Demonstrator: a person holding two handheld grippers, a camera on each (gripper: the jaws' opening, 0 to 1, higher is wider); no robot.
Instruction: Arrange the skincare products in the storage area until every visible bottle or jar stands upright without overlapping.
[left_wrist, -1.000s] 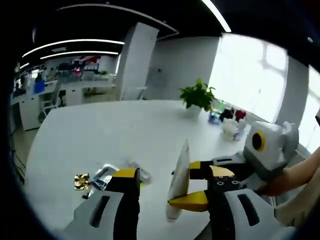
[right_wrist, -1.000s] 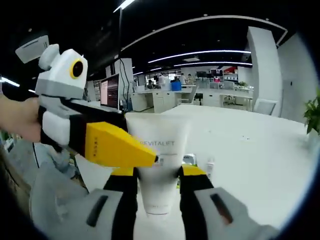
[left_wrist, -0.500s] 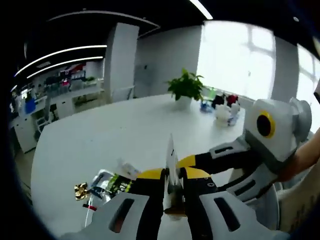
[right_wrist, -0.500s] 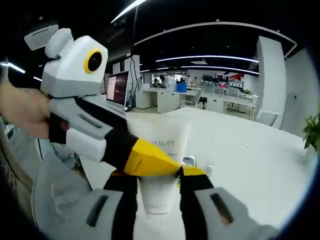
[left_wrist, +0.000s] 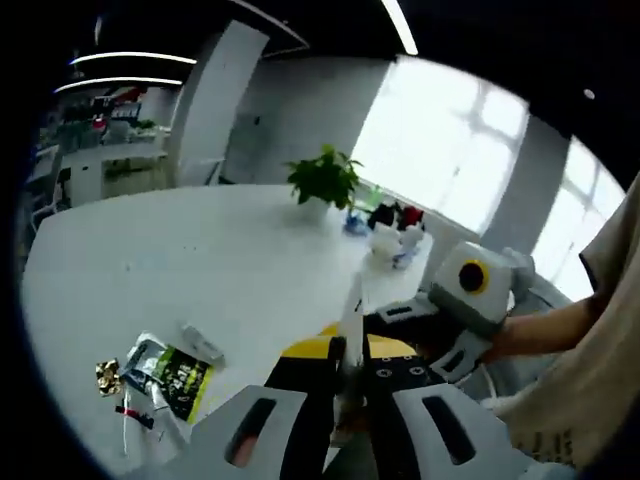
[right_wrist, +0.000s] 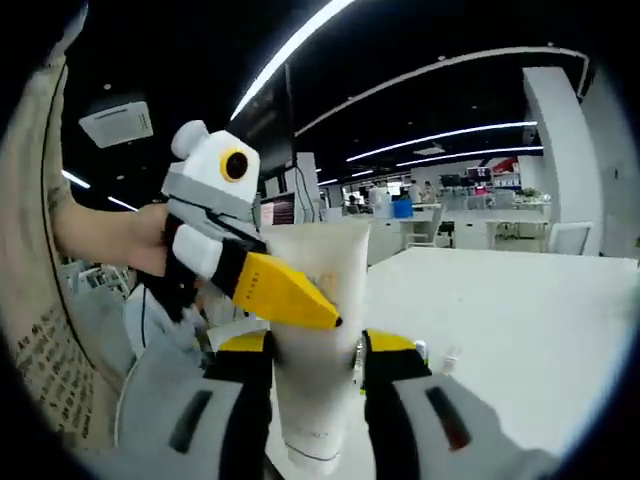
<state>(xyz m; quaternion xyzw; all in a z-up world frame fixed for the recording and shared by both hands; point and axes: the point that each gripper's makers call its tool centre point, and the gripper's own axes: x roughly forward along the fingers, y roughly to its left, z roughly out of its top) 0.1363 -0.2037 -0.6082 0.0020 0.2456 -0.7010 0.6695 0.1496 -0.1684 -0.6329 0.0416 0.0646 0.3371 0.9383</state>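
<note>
White cream tube (right_wrist: 315, 340) — flat crimped end up — clamped by both grippers.

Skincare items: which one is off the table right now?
The white tube, clamped by both the right gripper and the left gripper. The green-labelled sachet and the small items beside it lie flat on the white table.

White table (left_wrist: 170, 250), potted green plant (left_wrist: 323, 180) at its far edge, bright windows (left_wrist: 440, 150), office desks (right_wrist: 470, 215) behind
</note>
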